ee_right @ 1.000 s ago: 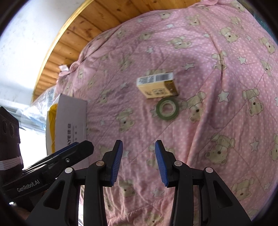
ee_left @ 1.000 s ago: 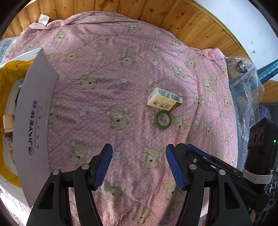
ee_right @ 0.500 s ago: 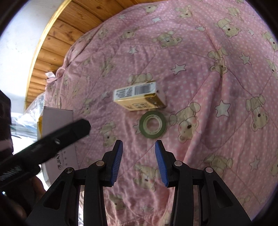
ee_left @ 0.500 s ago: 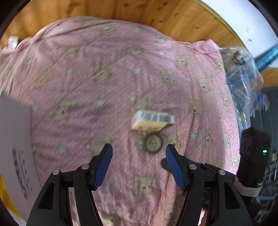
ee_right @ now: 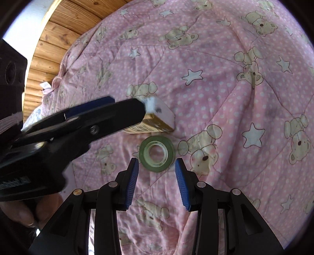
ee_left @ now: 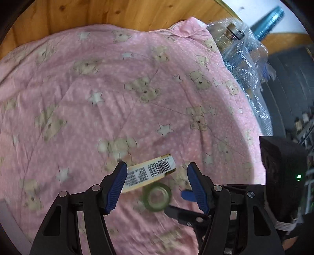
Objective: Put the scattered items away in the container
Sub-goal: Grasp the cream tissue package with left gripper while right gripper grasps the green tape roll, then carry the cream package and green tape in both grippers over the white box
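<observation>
The yellow carton (ee_left: 151,173) lies on the pink bear-print quilt (ee_left: 137,109), touching the green tape roll (ee_right: 156,154). The left gripper (ee_left: 155,186) is spread wide around the carton, jaws not closed on it. The right gripper (ee_right: 156,182), also released, hovers just before the roll. Bubble wrap (ee_left: 245,64) and wooden panelling (ee_left: 117,13) border the quilt.

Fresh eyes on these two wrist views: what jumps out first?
The pink quilt with bears and stars fills both views. At its middle lie a small yellow-and-white barcoded carton and, just beside it, a green tape roll. The open left gripper straddles the carton; the open right gripper lines up on the roll.
</observation>
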Demonstrator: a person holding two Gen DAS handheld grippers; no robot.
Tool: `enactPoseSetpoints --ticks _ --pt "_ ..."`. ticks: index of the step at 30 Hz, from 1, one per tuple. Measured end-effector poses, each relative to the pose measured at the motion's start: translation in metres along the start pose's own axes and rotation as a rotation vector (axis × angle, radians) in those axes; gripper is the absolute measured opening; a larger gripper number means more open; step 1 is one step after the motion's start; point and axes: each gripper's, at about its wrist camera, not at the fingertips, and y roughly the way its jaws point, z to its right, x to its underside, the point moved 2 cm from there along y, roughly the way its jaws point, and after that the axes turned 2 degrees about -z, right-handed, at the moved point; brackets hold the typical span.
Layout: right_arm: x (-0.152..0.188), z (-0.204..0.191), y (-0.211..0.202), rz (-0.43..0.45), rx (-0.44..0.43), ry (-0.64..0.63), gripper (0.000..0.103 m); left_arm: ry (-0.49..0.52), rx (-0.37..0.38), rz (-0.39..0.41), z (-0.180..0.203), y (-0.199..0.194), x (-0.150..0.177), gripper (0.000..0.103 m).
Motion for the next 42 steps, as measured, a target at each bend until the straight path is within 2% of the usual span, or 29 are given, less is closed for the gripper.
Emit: enactPoseSetpoints --ticks 4,6,7,9,12,15,16,18,22,25,26,28,29,30,31,32,42 --pt "-0.003 0.002 0.006 -0.002 0.011 -0.009 0.041 -0.019 -0.026 0.005 -0.008 0.004 -0.005 0.063" --pt "-0.005 0.002 0.012 -0.009 0.014 -0.017 0.040 -0.062 -0.112 -0.006 -0.017 0.005 -0.007 0.050" --pt "-0.005 0.001 0.014 -0.013 0.018 -0.023 0.034 -0.096 -0.139 -0.012 -0.023 0.004 -0.006 0.049" --pt "-0.006 0.000 0.019 -0.020 0.027 -0.036 0.033 -0.164 -0.133 -0.055 -0.034 0.010 0.000 0.037" --pt "-0.007 -0.001 0.023 -0.019 0.034 -0.046 0.036 -0.267 -0.103 -0.088 -0.050 0.018 0.015 0.038" --pt "-0.008 0.000 0.024 -0.009 0.018 -0.039 0.039 -0.315 -0.098 -0.049 -0.055 0.011 0.019 0.040" --pt "-0.008 -0.001 0.024 -0.008 0.019 -0.043 0.040 -0.309 -0.092 -0.043 -0.053 0.011 0.017 0.042" --pt "-0.009 -0.004 0.025 -0.005 0.031 -0.067 0.040 -0.297 -0.080 -0.031 -0.049 0.011 0.013 0.053" --pt "-0.008 -0.009 0.027 -0.001 0.054 -0.098 0.042 -0.222 -0.112 -0.059 -0.035 0.028 0.007 0.061" --pt "-0.006 -0.011 0.027 0.004 0.055 -0.102 0.043 -0.192 -0.158 -0.065 -0.031 0.039 0.008 0.063" --pt "-0.005 -0.011 0.027 0.006 0.050 -0.104 0.047 -0.173 -0.174 -0.056 -0.028 0.040 0.009 0.063" --pt "-0.004 -0.013 0.028 0.010 0.043 -0.114 0.055 -0.126 -0.232 -0.057 -0.021 0.041 0.012 0.057" --pt "-0.004 -0.016 0.029 0.010 0.051 -0.133 0.055 -0.123 -0.235 -0.051 -0.021 0.039 0.013 0.056" --pt "-0.003 -0.020 0.030 0.012 0.082 -0.160 0.053 -0.138 -0.226 -0.047 -0.023 0.037 0.015 0.055" --pt "-0.002 -0.022 0.030 0.013 0.105 -0.171 0.038 -0.153 -0.218 -0.042 -0.025 0.035 0.016 0.055" --pt "-0.001 -0.021 0.031 0.004 0.094 -0.161 0.016 -0.174 -0.211 -0.040 -0.029 0.031 0.018 0.055" --pt "0.011 -0.020 0.025 -0.005 0.068 -0.129 0.016 -0.333 -0.147 0.029 -0.046 -0.014 0.044 0.054"
